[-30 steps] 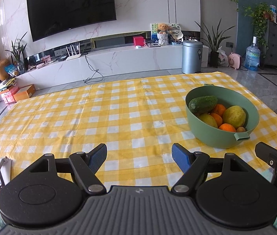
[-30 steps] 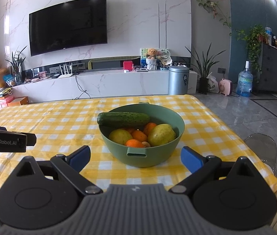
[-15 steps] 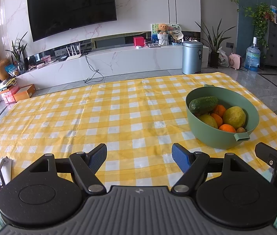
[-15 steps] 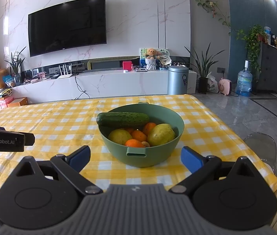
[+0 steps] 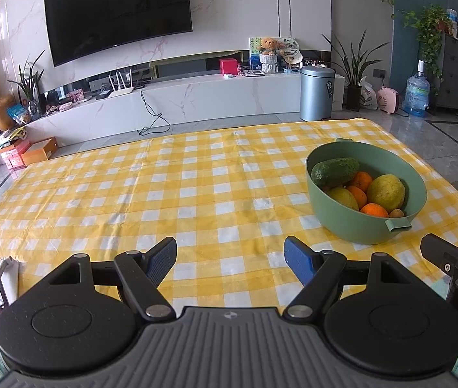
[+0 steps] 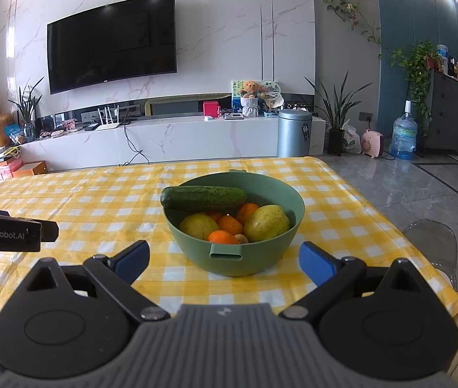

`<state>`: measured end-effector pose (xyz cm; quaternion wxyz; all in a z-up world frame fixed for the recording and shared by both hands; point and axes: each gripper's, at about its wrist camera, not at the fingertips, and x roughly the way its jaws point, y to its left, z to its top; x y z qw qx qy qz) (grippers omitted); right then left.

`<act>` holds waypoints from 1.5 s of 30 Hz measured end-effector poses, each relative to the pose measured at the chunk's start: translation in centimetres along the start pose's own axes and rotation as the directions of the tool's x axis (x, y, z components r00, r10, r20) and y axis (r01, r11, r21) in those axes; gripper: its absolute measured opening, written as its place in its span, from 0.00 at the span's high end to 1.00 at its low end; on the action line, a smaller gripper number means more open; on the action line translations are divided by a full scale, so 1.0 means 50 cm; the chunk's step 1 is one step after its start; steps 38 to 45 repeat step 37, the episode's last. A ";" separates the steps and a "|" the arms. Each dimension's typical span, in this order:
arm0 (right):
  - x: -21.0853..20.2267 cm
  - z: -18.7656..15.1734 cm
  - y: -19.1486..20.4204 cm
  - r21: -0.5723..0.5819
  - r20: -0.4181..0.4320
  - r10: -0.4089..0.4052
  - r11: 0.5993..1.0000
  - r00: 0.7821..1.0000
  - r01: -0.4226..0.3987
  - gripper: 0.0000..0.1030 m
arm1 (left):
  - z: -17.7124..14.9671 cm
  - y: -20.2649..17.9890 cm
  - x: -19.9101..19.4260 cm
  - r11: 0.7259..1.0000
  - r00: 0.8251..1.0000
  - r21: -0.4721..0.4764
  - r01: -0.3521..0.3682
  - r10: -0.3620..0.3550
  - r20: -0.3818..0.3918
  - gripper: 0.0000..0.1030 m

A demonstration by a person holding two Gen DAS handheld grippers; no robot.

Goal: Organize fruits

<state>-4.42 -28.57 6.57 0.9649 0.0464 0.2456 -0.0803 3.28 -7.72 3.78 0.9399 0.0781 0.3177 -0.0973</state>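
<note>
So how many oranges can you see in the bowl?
3 show in the green bowl: one orange at the front by the handle, one mid-bowl, one behind, under the cucumber. More may be hidden beneath.

Home living room. Wall-mounted television (image 6: 111, 40) on a marble-look wall; long white media shelf (image 6: 164, 140) beneath it bearing a router (image 6: 107, 123), a teddy bear (image 6: 250, 89) and a red box (image 6: 211, 107). Lidded metal bin (image 6: 294, 132), potted plants (image 6: 337, 114) and a water jug (image 6: 404, 137) on a glossy tiled floor (image 6: 422, 190). Yellow checked tablecloth (image 5: 164, 194) covers the surface in the foreground.
</note>
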 end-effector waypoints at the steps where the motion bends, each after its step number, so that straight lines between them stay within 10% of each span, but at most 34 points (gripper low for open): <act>1: 0.000 0.000 0.000 0.000 0.000 0.000 1.000 1.000 0.000 0.07 | 0.000 0.000 0.000 1.000 1.000 0.001 -0.001 0.001 0.001 0.14; 45: 0.005 -0.001 0.000 0.003 -0.016 -0.003 1.000 1.000 0.003 0.07 | 0.001 0.005 -0.010 1.000 1.000 -0.019 -0.005 0.005 0.003 0.14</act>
